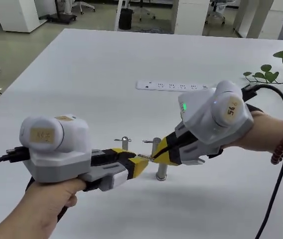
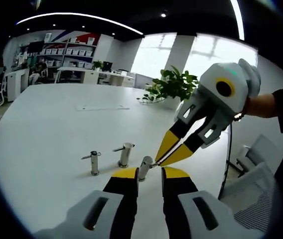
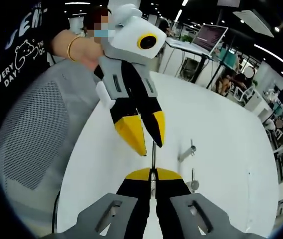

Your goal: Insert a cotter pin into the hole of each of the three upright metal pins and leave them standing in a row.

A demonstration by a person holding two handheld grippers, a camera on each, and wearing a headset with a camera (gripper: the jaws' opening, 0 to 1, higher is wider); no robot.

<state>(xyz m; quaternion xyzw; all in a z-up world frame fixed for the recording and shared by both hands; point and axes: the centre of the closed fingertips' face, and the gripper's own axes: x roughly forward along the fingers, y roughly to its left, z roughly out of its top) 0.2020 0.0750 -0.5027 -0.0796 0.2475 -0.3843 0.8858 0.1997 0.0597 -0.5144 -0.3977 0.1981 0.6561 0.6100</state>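
Note:
Three upright metal pins stand in a short row on the white table. The far pin and the middle pin each carry a cotter pin through the top. The nearest pin stands just beyond my left gripper, which is open, its yellow-tipped jaws apart on either side of it. My right gripper comes in from the right, shut on a thin cotter pin, whose tip is at the nearest pin's head. In the head view both grippers meet over that pin.
A white power strip lies further back on the table. A potted plant's leaves reach in at the far right edge. A black cable trails from the right gripper. Office chairs and desks stand beyond the table.

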